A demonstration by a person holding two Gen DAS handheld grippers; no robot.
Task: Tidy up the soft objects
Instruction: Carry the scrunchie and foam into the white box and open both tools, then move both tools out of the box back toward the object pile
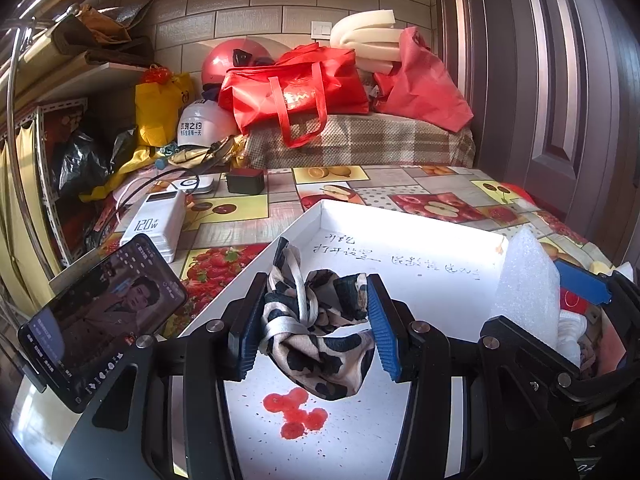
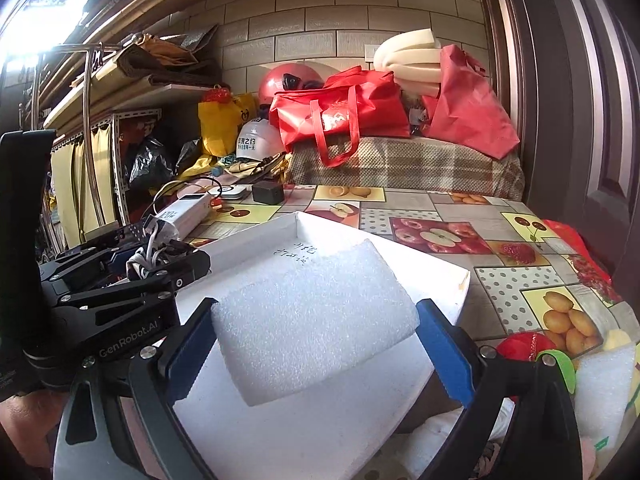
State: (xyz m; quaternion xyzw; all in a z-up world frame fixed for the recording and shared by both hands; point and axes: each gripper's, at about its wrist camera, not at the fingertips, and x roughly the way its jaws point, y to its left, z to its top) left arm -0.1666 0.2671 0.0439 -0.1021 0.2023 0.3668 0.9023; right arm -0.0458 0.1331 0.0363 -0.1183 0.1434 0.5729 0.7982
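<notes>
My left gripper (image 1: 316, 312) is shut on a leopard-print fabric bow (image 1: 320, 344), which hangs between the blue pads above a shallow white tray (image 1: 420, 300). The tray floor bears handwriting and a red stain (image 1: 296, 412). My right gripper (image 2: 316, 320) is shut on a white foam block (image 2: 312, 320), also held over the tray (image 2: 256, 232). In the left wrist view that foam block (image 1: 524, 280) stands upright at the tray's right edge. In the right wrist view the left gripper (image 2: 132, 264) sits at the left with the fabric in it.
A phone on a stand (image 1: 104, 312), a white power bank (image 1: 158, 224) and a black charger (image 1: 246, 180) lie left of the tray on the fruit-print tablecloth (image 1: 440, 208). Red bags (image 1: 296, 92) are piled behind. More foam (image 2: 604, 384) and red items lie at the lower right.
</notes>
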